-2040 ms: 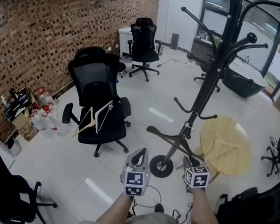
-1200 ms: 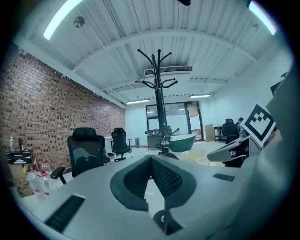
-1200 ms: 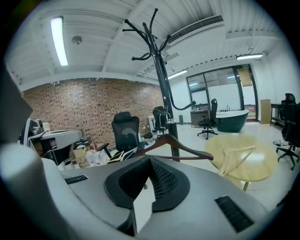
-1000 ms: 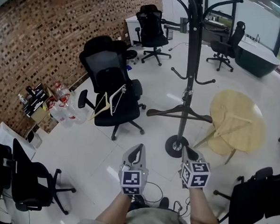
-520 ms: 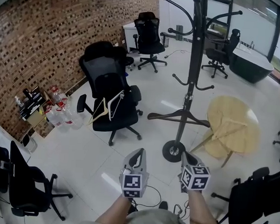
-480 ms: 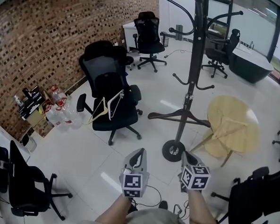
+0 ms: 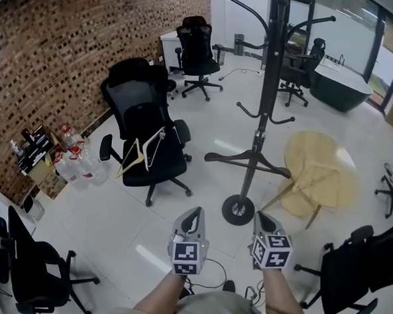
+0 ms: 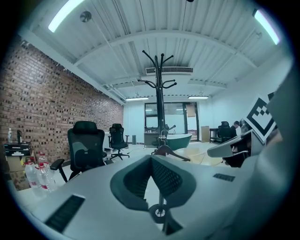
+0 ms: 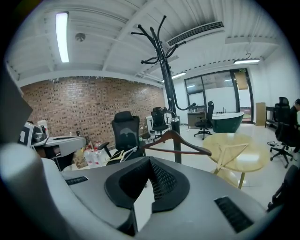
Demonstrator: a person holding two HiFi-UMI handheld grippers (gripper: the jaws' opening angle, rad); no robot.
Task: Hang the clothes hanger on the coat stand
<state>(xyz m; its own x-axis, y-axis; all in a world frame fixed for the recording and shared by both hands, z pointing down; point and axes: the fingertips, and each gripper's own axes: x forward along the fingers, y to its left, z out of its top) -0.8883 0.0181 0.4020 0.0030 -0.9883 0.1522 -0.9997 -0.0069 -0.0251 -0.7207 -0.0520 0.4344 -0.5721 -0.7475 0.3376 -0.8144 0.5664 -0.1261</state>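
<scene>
Grey plastic filled both close views. My left gripper [image 8: 151, 158] had its jaws pressed together at the tips with nothing between them. My right gripper [image 9: 149, 160] was closed and empty in the same way. I held the two side by side, a little apart, aimed across the white tiled floor [image 7: 112, 241] toward the stand [image 7: 268, 91]. A thin black cable [image 7: 213, 272] curled on the tiles by my feet.

The stand's round base sat just ahead of the right gripper. Its black pole rose to long curved hooks at the top, with a shorter pair lower down. A dark hanger [image 7: 247, 161] hung against the pole below that lower pair, level, its arms spread to both sides. I could not make out what its hook caught on. Close beside the stand, on its right, was a round wooden table [image 7: 318, 174].

Left of the stand, and well apart from it, a black chair [image 7: 141, 110] faced me. Two more hangers leaned on its seat against the backrest: a pale hanger [image 7: 131, 161] and, just beside it toward the stand, a white hanger [image 7: 154, 146]. Neither gripper was near them.

Past the chair, plastic bottles [image 7: 73, 167] stood bunched at the foot of the brick wall [image 7: 64, 39]. More black chairs stood around the room's edges. A dark tub [image 7: 340, 85] lay far behind the stand by the windows.
</scene>
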